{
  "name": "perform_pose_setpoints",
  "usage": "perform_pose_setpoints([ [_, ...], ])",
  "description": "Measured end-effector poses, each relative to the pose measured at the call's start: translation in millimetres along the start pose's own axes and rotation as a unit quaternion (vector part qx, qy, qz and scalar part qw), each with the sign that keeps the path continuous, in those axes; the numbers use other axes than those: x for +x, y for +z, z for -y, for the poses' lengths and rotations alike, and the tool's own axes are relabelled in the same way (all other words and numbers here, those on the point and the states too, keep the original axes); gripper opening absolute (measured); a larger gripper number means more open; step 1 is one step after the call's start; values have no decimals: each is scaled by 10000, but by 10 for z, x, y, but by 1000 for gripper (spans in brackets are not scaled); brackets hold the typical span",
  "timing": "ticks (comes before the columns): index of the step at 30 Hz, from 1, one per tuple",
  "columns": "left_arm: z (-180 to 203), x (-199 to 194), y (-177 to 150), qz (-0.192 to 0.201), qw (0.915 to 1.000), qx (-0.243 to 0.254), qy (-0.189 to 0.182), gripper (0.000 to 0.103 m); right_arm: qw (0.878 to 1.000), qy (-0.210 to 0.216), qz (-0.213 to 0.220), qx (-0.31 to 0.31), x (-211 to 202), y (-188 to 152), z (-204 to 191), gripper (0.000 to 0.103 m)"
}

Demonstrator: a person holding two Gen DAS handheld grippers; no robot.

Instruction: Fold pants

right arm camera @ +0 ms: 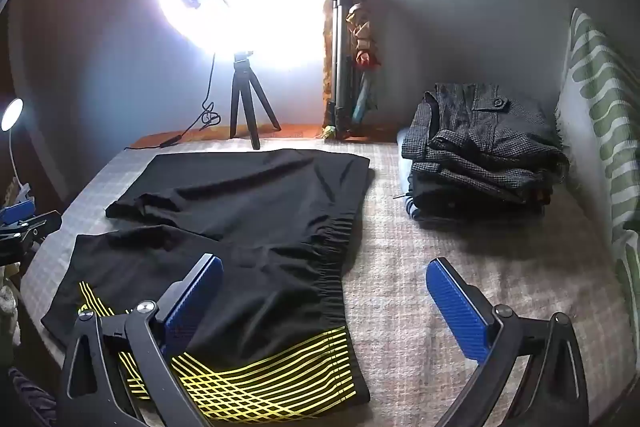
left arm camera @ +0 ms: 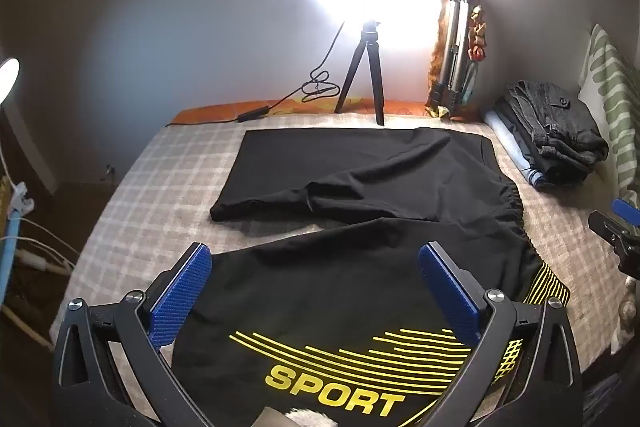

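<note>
Black sport shorts (left arm camera: 360,187) with yellow stripes and the word SPORT lie spread flat on the checked bed cover (left arm camera: 160,187), legs to the left, elastic waistband to the right. They also show in the right wrist view (right arm camera: 260,211). My left gripper (left arm camera: 316,263) is open, hovering over the near leg, holding nothing. My right gripper (right arm camera: 324,279) is open, hovering over the waistband's near corner, empty. The right gripper also shows at the right edge of the left wrist view (left arm camera: 616,223).
A stack of folded dark clothes (right arm camera: 480,155) sits at the back right beside a green-striped pillow (right arm camera: 600,99). A ring light on a small tripod (right arm camera: 246,99) with its cable stands at the far edge. A folded tripod (right arm camera: 344,67) leans on the wall.
</note>
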State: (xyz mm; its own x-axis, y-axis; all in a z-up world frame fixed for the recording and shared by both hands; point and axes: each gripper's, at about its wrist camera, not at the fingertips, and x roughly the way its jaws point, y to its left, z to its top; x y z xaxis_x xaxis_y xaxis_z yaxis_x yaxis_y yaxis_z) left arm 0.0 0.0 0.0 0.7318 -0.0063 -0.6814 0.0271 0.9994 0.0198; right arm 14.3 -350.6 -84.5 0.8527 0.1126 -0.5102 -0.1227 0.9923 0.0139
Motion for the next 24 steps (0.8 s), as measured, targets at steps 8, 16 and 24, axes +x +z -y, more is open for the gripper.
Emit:
perform_pose_setpoints([
  [8, 14, 34, -19, -36, 9999, -106, 79, 103, 9999, -40, -66, -64, -21, 16, 61, 103],
  [16, -65, -17, 11, 109, 9998, -112, 84, 103, 9999, -82, -28, -106, 14, 1, 19, 103],
  [24, -89, -21, 21, 93, 9999, -114, 78, 103, 9999, -52, -68, -62, 30, -21, 40, 103],
])
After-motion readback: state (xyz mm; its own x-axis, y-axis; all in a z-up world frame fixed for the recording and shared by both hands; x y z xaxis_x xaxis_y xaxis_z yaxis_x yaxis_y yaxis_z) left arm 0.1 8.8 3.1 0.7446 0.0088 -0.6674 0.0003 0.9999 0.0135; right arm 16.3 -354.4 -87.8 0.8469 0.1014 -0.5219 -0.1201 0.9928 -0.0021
